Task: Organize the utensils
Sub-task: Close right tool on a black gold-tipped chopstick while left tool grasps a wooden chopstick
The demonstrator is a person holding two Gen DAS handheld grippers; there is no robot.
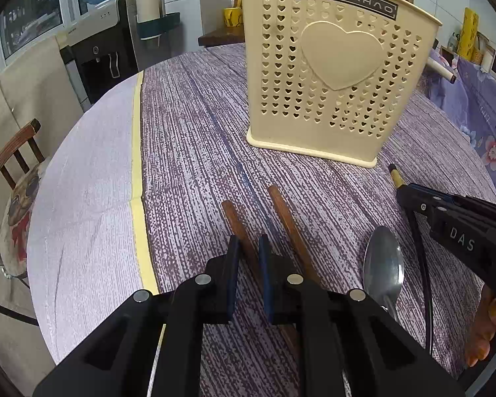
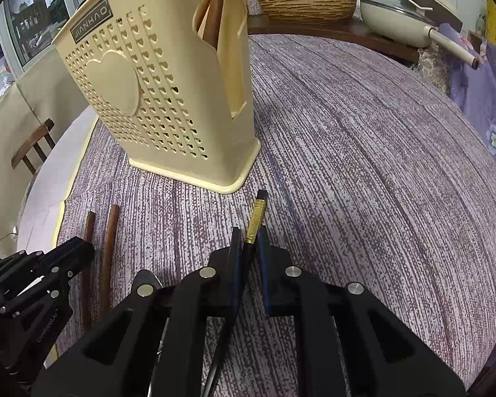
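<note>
Left wrist view, nearest first: left claw (image 1: 248, 251) is closed on a brown wooden chopstick (image 1: 238, 223) that lies flat on the counter (image 1: 195, 125); the pads pinch it partway along, with the blunt end poking out beyond the tips. Its mate, a second brown chopstick (image 1: 286, 213), lies just beside on the right, untouched. A steel spoon (image 1: 383, 264) lies bowl-up further right.

Right wrist view: right claw (image 2: 249, 241) is closed on a black chopstick with a gold band (image 2: 256, 220), the shaft clamped between the pads, the gold end jutting forward toward the holder. Both claws point steeply down at the cloth, which fits a pick off a flat surface.

Further back stands the cream perforated utensil holder (image 1: 334, 66), upright, near the chopstick tips but apart from them. Its side slot already shows a brown utensil (image 2: 215, 16) standing inside. Judgement: both grasps are made; the lift and drop into the holder are not yet done.
</note>
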